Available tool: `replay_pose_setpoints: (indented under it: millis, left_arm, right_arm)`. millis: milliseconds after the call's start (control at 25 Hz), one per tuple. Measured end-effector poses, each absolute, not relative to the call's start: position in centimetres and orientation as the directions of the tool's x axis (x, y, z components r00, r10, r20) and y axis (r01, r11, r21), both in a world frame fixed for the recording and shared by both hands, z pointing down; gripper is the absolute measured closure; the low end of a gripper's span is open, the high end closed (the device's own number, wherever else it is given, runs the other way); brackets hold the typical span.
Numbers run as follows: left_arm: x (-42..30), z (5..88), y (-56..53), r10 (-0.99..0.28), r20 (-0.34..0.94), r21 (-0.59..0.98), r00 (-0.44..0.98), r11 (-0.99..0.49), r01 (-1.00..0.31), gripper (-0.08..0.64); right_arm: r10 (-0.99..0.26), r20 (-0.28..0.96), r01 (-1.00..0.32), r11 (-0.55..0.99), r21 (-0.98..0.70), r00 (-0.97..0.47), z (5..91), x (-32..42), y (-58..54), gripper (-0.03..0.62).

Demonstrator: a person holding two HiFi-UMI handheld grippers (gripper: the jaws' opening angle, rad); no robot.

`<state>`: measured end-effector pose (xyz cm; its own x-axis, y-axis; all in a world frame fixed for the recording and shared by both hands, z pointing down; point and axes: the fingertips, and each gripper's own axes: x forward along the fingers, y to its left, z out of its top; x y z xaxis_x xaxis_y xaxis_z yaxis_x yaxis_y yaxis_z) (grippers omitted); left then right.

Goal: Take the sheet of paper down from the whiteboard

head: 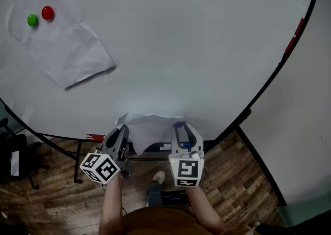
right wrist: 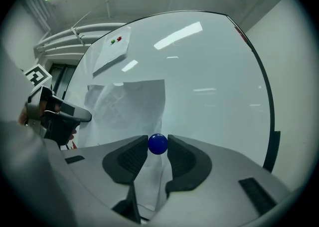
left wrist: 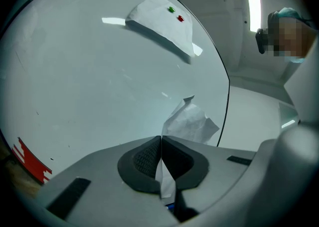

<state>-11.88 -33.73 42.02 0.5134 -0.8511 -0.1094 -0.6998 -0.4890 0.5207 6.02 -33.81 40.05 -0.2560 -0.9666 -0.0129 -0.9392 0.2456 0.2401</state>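
Note:
A crumpled white sheet hangs at the whiteboard's lower edge. My left gripper is shut on the sheet's left edge; in the left gripper view the paper runs up from between the closed pads. My right gripper is shut on a small blue magnet, which sits against the same sheet near its right side. In the right gripper view the left gripper shows at the left.
A second sheet is pinned at the board's upper left by a green magnet and a red magnet. A black office chair stands on the wooden floor at the left. A person stands beyond the board's right edge.

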Motion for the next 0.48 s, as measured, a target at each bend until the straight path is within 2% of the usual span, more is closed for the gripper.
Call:
replay_pose_setpoints:
  millis: [480]
  left_arm:
    - [-15.3, 41.0, -33.3, -0.872, -0.105, 0.526, 0.477, -0.456, -0.718, 0.535]
  right_arm:
    - [-0.972, -0.026, -0.942, 0.221, 0.252, -0.235, 39.5, 6.9, -33.9, 0.456]
